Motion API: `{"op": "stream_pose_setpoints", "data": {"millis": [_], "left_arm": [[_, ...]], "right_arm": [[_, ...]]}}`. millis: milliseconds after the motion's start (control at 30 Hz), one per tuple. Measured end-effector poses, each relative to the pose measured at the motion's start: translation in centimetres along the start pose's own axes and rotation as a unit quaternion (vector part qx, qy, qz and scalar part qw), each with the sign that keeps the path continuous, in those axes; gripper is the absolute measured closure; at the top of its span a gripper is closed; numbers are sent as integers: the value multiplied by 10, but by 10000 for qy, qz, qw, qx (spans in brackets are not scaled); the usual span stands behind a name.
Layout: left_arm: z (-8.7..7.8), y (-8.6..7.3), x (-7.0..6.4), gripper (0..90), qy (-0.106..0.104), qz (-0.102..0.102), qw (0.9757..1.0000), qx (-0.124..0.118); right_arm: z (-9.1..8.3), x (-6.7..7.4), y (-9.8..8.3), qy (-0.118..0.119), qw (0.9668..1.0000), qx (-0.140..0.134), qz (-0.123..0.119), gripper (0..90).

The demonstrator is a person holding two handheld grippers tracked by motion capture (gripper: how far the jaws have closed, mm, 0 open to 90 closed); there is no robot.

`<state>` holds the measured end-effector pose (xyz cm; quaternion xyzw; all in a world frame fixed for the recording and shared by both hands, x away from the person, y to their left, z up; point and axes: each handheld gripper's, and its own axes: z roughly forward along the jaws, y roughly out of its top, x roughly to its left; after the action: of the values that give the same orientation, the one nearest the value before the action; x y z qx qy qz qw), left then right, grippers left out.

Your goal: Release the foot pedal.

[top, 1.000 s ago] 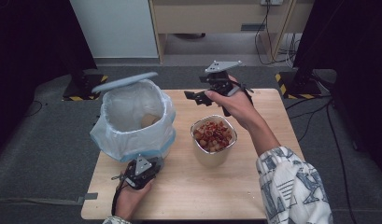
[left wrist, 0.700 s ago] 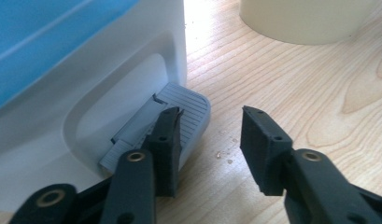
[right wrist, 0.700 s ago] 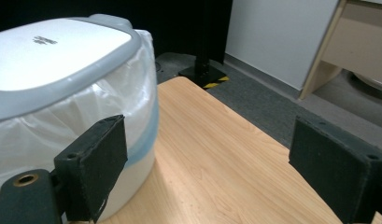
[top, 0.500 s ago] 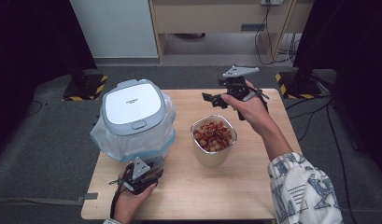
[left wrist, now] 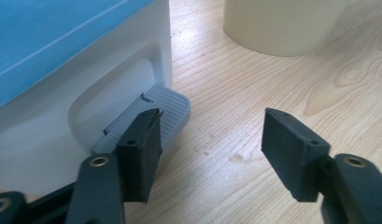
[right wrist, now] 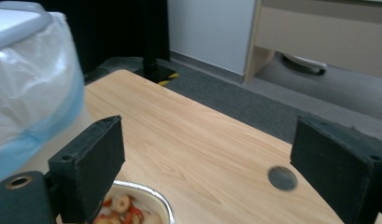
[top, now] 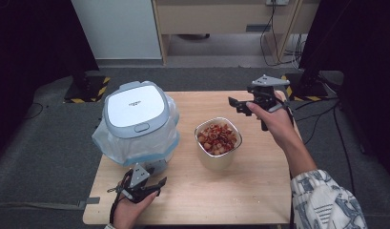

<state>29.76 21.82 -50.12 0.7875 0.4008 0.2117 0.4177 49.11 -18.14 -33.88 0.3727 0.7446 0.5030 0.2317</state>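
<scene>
A pedal bin with a white lid (top: 135, 106), lined with a pale blue bag (top: 135, 143), stands on the left of the wooden table (top: 259, 191), its lid down. My left gripper (top: 153, 177) lies low at the bin's front. Its jaws have just been opening and stand open (left wrist: 212, 116) with nothing between them, the left jaw over the grey pedal (left wrist: 167, 105). A metal bowl (top: 216, 160) of red and white food pieces sits mid-table. My right gripper (top: 234, 106) hovers over the back right, open (right wrist: 209, 130) and empty; its jaws have just widened a little.
The bowl's wall (left wrist: 277, 23) stands just beyond the left gripper. A dark round mark (right wrist: 282, 178) is in the tabletop near the far edge. Stands with striped bases (top: 87, 90) and cables (top: 321, 119) lie on the floor around the table.
The bin's lid, raised a second ago, has dropped shut. My left gripper's jaws have opened at the pedal. My right hand has moved right, away from the bin, and lower.
</scene>
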Motion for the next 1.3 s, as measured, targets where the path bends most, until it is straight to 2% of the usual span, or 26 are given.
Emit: {"op": "stream_pose_setpoints", "data": {"millis": [100,300,433,733,800,967,1100,1167,1233,1300], "left_arm": [[0,-1,1,334,-4,9,10000,41],[0,-1,2,305,-40,49,10000,57],[0,-2,3,293,-36,42,10000,83],[-5,-6,8,272,14,-20,9999,99],[-7,-8,10,270,41,-60,9999,104],[-9,-11,15,265,110,-92,9998,145],[-9,-12,17,258,152,-123,9997,154],[-9,-12,18,253,162,-114,9996,189],[-8,-12,18,244,167,-131,9996,204],[-7,-13,19,236,178,-138,9995,227]], "right_arm": [[-8,-5,-11,-187,9998,59,51,101],[-24,-9,-43,-472,9986,224,54,96],[-29,-9,-61,-521,9981,241,209,94],[-36,0,-107,-538,9971,461,282,88],[-39,2,-120,-544,9966,510,358,86],[-42,0,-143,-682,9945,635,481,84],[-41,-5,-162,-866,9912,788,618,80],[-39,-8,-172,-999,9880,930,720,78],[-36,-12,-181,-1150,9843,1139,710,68],[-33,-15,-190,-1268,9799,1297,833,68]]}}
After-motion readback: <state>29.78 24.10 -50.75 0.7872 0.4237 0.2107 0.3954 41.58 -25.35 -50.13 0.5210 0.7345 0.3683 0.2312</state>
